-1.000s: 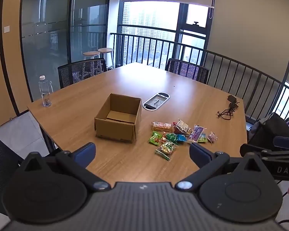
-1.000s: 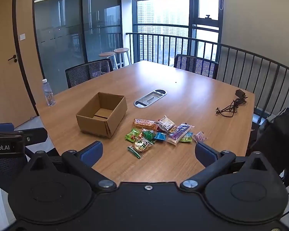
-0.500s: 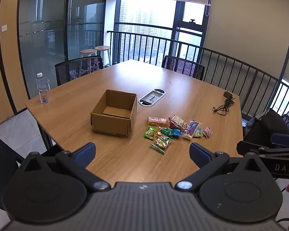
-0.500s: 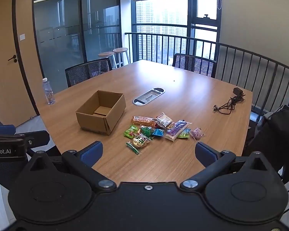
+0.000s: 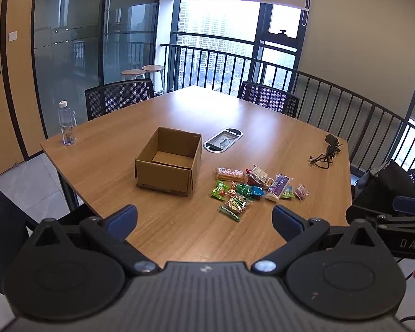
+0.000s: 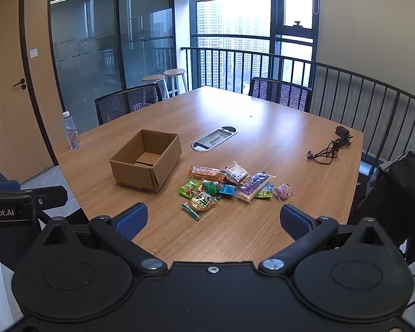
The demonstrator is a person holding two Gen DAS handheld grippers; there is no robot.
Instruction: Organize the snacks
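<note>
An open cardboard box (image 5: 168, 163) (image 6: 146, 160) sits on the wooden table (image 5: 179, 232), and what I see of its inside is bare. To its right lies a pile of several small colourful snack packets (image 5: 251, 189) (image 6: 229, 185). My left gripper (image 5: 204, 218) is open and empty, held above the table's near edge, well short of the pile. My right gripper (image 6: 214, 218) is also open and empty, near the front edge before the packets. The right gripper shows at the right edge of the left wrist view (image 5: 395, 215).
A water bottle (image 5: 66, 127) stands at the table's left corner. A cable port plate (image 5: 222, 139) lies behind the box. A black charger with cable (image 5: 326, 152) lies at the right. Mesh chairs (image 5: 119, 96) surround the table, one with a dark bag (image 6: 395, 193).
Both grippers have drawn back and risen slightly; the box and packets appear a little farther and higher in view. Nothing on the table has moved.
</note>
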